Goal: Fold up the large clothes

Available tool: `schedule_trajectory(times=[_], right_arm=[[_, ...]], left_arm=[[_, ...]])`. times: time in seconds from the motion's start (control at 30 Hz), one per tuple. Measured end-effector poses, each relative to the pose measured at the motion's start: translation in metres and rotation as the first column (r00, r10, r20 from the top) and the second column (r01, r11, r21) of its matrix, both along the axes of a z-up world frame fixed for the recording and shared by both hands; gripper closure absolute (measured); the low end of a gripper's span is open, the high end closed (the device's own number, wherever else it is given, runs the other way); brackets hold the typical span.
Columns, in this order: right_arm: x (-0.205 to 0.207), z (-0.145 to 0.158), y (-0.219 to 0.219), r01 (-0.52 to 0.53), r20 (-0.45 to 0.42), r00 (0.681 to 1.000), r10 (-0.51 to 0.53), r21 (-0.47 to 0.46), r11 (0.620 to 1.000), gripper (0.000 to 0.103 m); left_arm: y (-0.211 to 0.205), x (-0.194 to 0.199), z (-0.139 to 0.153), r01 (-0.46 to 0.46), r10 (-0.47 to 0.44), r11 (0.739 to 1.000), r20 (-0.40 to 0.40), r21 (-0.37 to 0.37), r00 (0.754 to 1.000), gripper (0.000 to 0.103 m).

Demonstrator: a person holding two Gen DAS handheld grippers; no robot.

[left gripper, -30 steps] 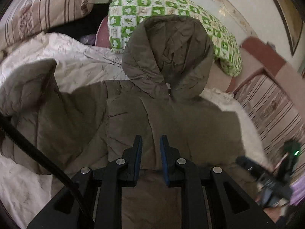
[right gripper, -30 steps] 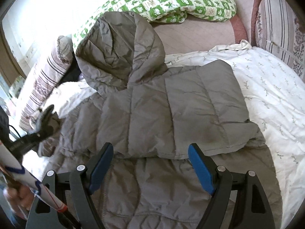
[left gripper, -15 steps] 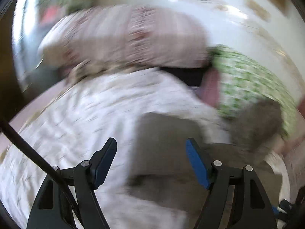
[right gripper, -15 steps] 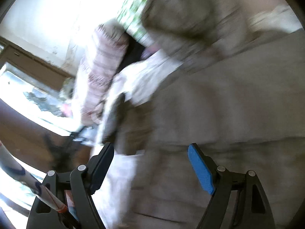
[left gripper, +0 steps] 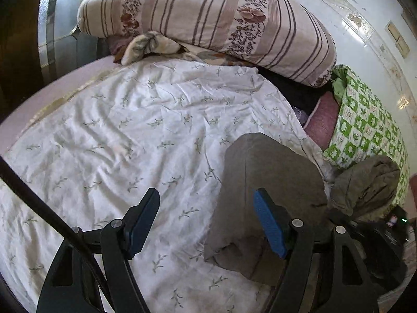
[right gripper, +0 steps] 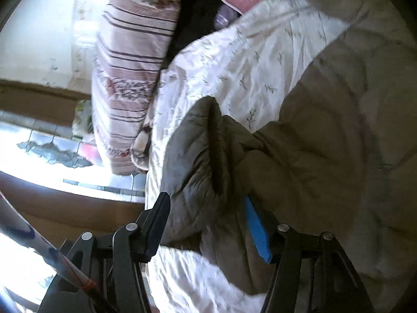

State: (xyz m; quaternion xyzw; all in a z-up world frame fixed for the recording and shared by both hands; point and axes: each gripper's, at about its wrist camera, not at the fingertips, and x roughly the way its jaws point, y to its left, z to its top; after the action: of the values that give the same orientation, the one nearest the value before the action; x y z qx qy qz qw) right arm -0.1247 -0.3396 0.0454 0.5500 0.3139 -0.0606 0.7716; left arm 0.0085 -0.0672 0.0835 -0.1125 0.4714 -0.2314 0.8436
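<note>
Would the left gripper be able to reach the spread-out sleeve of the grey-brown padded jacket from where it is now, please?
Probably yes. The left gripper is open above the white leaf-print sheet, and the jacket sleeve lies flat just beside its blue pad with nothing between them.

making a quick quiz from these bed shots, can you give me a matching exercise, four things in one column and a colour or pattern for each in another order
Things:
1. jacket
2. sheet
3. big pillow
4. small pillow

Colour or pattern:
A. green and white checks
B. white with small leaf sprigs
C. plain olive grey
D. pinkish stripes with flowers

Pairs: 1-C, 2-B, 3-D, 4-A
</note>
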Motion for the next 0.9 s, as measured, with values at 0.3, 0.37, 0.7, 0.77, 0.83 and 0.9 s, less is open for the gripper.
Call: schedule_trajectory(times=[0.3,0.37,0.7,0.77,0.83,0.9], right_arm=[[-0.021,0.057,0.008,0.026,0.047,0.999,-0.015,-0.229,0.973,0.085],[-0.040,0.079,0.003,0.060,0.051,0.998,-0.046,-0.304,0.951,0.085],[-0.190,0.174,-0.053,0.259,0.116,0.965,-0.234,-0.542,0.800,0.085],[-0.221,0.178,-0.067,0.289,0.110,0.955,-0.276,-0.568,0.771,0.085],[-0.244,0.173,-0.080,0.300,0.088,0.948,-0.307,-0.573,0.762,0.085],[-0.262,0.161,-0.090,0.308,0.060,0.940,-0.335,-0.565,0.765,0.085]], left_arm=[[-0.002,0.007,-0.015,0.032,-0.043,0.994,-0.097,-0.107,0.994,0.029],[-0.007,0.005,-0.019,0.067,-0.088,0.985,-0.130,-0.162,0.988,0.029],[-0.054,-0.034,-0.003,0.220,-0.235,0.962,-0.078,-0.164,0.969,0.029],[-0.068,-0.044,-0.002,0.251,-0.263,0.956,-0.065,-0.155,0.963,0.029],[-0.080,-0.053,-0.002,0.279,-0.290,0.949,-0.056,-0.149,0.955,0.029],[-0.098,-0.065,-0.003,0.317,-0.324,0.940,-0.042,-0.127,0.945,0.029]])
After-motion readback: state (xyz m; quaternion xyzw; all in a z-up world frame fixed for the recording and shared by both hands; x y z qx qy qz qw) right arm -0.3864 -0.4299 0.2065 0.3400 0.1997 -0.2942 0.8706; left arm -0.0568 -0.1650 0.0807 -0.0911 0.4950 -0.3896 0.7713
